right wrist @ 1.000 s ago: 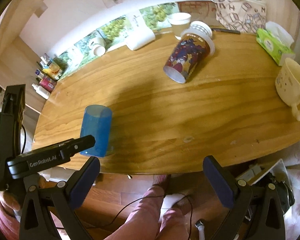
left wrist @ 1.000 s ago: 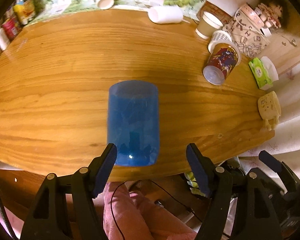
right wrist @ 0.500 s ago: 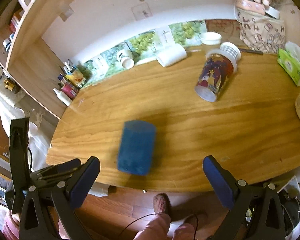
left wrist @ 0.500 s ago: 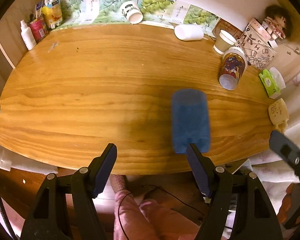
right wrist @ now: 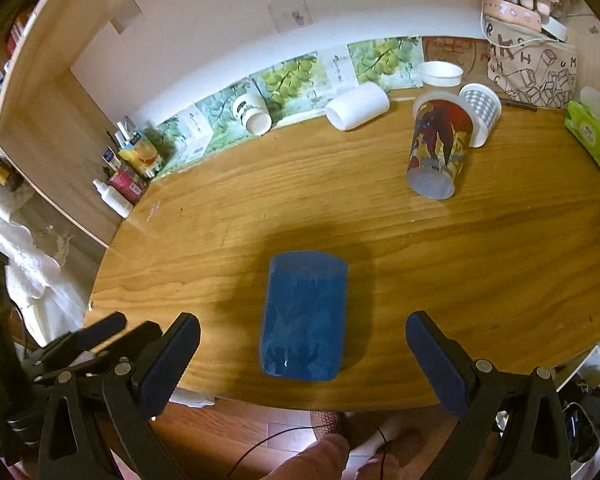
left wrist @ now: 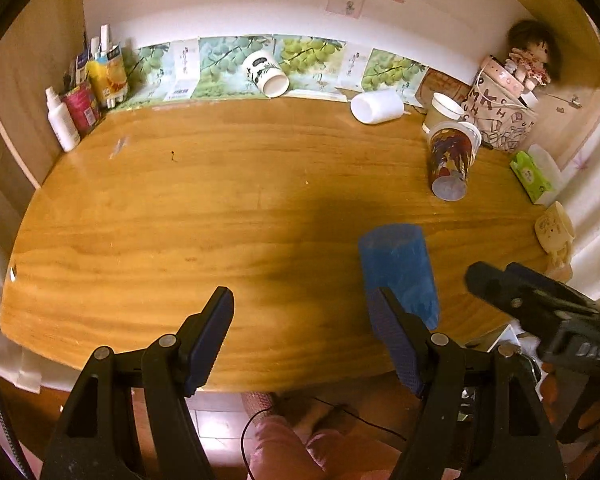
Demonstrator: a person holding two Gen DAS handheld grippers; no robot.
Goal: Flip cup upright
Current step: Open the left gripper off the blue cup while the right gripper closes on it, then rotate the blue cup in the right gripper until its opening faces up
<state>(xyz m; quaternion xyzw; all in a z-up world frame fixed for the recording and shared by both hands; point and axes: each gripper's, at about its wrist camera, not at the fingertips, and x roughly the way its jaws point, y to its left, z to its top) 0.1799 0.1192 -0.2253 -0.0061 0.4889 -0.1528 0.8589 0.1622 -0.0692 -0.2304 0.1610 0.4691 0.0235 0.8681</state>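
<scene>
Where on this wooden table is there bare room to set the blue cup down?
Bare wood spans the wooden table, left of the translucent blue plastic cup out to the bottles. The far right is crowded: the printed cup, white cups and tissue box.

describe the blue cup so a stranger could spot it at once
On the wooden table, look at the near edge, away from the clutter along the wall. The blue cup stands alone there, in line with the open right hand-held gripper; it is the only plain translucent blue one.

Six cups [right wrist: 303, 316], one mug [left wrist: 554, 228], one tissue box [right wrist: 590, 136], one doll [left wrist: 532, 54], one tote bag [left wrist: 500, 114].
</scene>
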